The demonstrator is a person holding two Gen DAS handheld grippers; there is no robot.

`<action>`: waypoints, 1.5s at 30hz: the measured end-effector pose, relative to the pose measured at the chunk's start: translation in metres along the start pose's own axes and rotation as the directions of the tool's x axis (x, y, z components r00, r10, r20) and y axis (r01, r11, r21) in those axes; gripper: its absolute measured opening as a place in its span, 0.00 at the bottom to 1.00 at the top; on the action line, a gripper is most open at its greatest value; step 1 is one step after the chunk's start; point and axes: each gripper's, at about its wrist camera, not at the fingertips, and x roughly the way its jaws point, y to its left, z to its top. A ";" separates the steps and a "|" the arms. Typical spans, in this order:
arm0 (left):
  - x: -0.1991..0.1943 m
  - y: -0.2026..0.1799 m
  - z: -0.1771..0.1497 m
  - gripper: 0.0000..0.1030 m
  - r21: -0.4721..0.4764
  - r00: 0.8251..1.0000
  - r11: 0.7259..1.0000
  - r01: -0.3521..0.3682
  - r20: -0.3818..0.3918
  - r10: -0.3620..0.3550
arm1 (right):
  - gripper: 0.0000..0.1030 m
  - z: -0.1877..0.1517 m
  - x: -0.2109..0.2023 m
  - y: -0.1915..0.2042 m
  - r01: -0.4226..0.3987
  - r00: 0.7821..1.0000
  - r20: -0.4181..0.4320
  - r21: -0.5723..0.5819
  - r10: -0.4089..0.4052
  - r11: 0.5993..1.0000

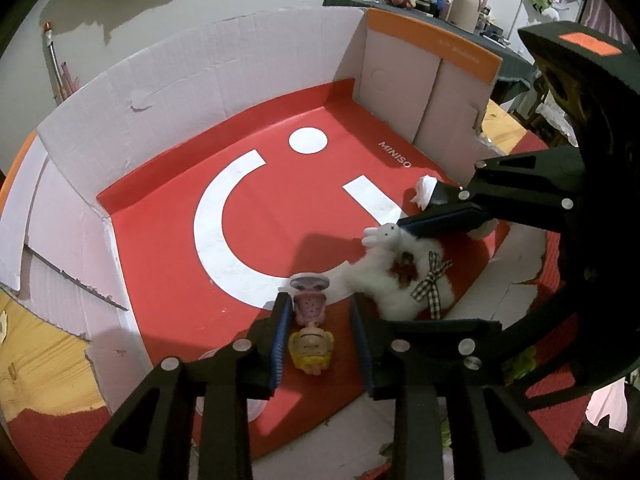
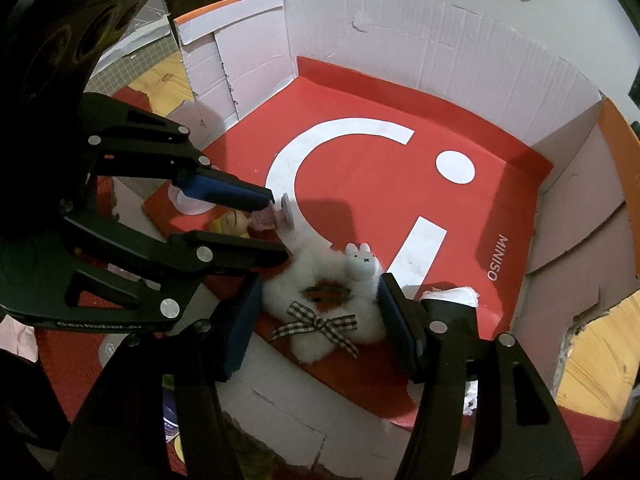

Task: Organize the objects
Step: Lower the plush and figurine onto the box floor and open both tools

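Doll (image 1: pixel 310 334) and plush wreath (image 2: pixel 324 312) laid at box (image 1: pixel 200 92) near edge; left gripper (image 1: pixel 320 344) and right gripper (image 2: pixel 320 320) parted, nothing clamped; further sorting unseen

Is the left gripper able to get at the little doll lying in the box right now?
Probably yes. The left gripper already straddles the little doll on the box floor, jaws open with a gap on its right side. Nothing lies between them; the fluffy white ring sits just beside it.

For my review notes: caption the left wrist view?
Left gripper open around a small doll lying beside a fluffy white wreath in the red-lined box.
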 end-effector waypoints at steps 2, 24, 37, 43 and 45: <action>-0.001 -0.002 -0.002 0.31 0.001 1.000 1.000 -0.005 0.003 0.005 | 0.56 0.000 0.000 0.000 0.001 1.000 0.001 0.000 -0.001 1.000; 0.006 0.008 0.011 0.31 -0.002 1.000 1.000 -0.003 0.011 0.003 | 0.56 0.005 0.001 -0.001 0.007 1.000 0.005 0.003 -0.007 1.000; -0.020 0.005 0.005 0.31 -0.019 0.999 1.000 -0.009 0.045 0.009 | 0.56 0.007 -0.010 0.007 0.025 0.999 0.035 0.014 -0.026 1.000; -0.046 0.001 -0.004 0.40 -0.049 0.994 0.999 -0.010 0.104 0.015 | 0.58 0.002 -0.033 0.016 0.042 0.996 0.073 0.021 -0.044 0.999; -0.056 0.000 -0.009 0.40 -0.061 0.992 0.998 -0.009 0.126 0.017 | 0.59 -0.001 -0.041 0.019 0.050 0.995 0.083 0.025 -0.052 0.998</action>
